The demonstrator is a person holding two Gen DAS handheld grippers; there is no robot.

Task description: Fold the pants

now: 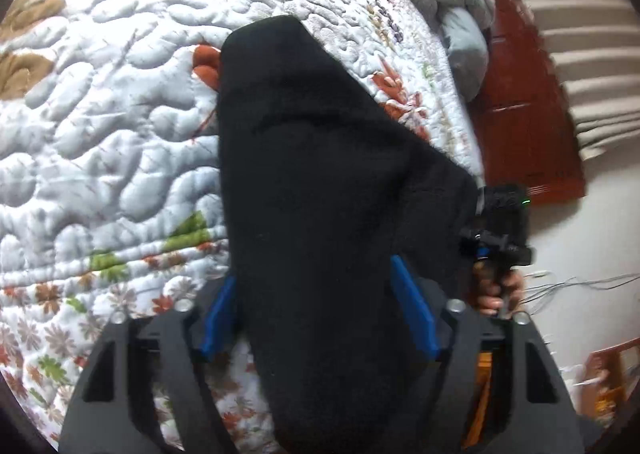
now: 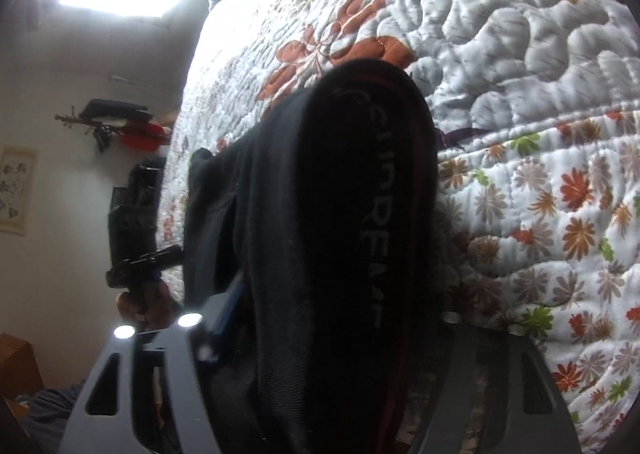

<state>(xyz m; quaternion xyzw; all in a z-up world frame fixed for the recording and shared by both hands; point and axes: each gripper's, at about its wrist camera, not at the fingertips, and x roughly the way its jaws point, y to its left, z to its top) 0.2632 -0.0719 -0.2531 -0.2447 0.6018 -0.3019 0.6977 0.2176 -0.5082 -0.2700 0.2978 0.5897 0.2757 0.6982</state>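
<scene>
Left wrist view: one pair of black pants (image 1: 320, 182) hangs bunched between the two blue fingers (image 1: 412, 306) of the left claw (image 1: 316, 310), which stands about half open with the fabric filling the gap and both pads against it, so it has hold of the cloth. The pants lie over one bed (image 1: 100, 114) with a flowered quilt, reaching toward the bed's far edge, where one grey blanket (image 1: 452, 2) is heaped. The claw points down at a slant. Off the bed's right edge, one hand (image 1: 498, 294) grips the handle of the right claw. Right wrist view: the same pants (image 2: 340, 214), with one lettered waistband (image 2: 372, 222) running lengthwise, fill the right claw (image 2: 336, 318); only one blue finger (image 2: 230, 306) shows, pressed to the fabric, the other hidden. It also slants downward over the bed (image 2: 540, 54). At the bed's left edge one hand (image 2: 140, 302) holds the left claw's handle
</scene>
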